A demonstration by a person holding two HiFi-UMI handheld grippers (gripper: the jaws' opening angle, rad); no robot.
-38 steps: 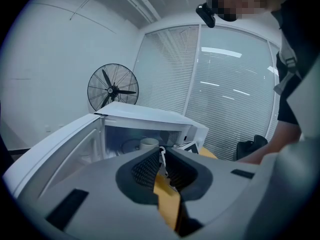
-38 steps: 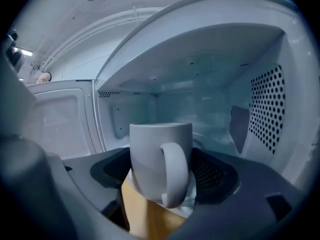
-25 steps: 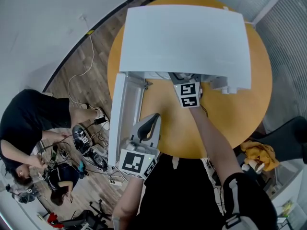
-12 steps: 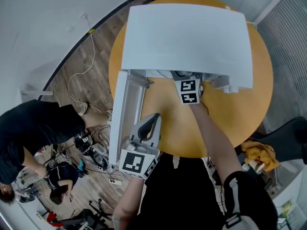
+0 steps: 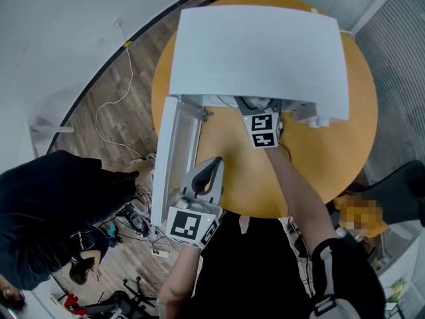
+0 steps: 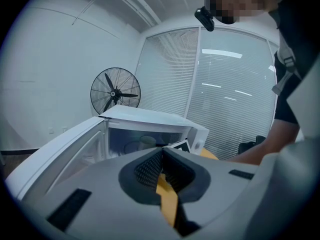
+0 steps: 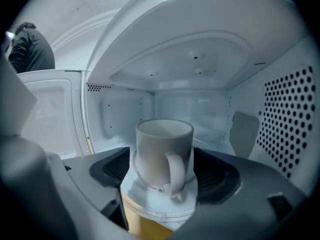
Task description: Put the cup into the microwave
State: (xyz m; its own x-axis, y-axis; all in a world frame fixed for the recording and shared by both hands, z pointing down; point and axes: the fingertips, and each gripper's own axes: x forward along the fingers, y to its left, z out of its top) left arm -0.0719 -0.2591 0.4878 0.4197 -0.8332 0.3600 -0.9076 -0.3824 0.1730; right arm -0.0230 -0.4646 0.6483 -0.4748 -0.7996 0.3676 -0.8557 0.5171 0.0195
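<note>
Yellow-orange wood forms the round table [image 5: 332,165], which carries a white box-shaped microwave oven [image 5: 259,52]. The oven's white door [image 5: 174,158] stands wide open on the left side of the head view and reaches past the table's edge. The right gripper [image 7: 164,176] reaches into the oven's cavity, its jaws pinching a white ceramic cup with a handle [image 7: 161,149] by its sides. The cup is upright just inside the opening, handle turned toward the gripper; whether it rests on the oven floor cannot be told. The left gripper [image 6: 161,158] is outside the oven beside the door's free end, its jaws pressed together on nothing.
</note>
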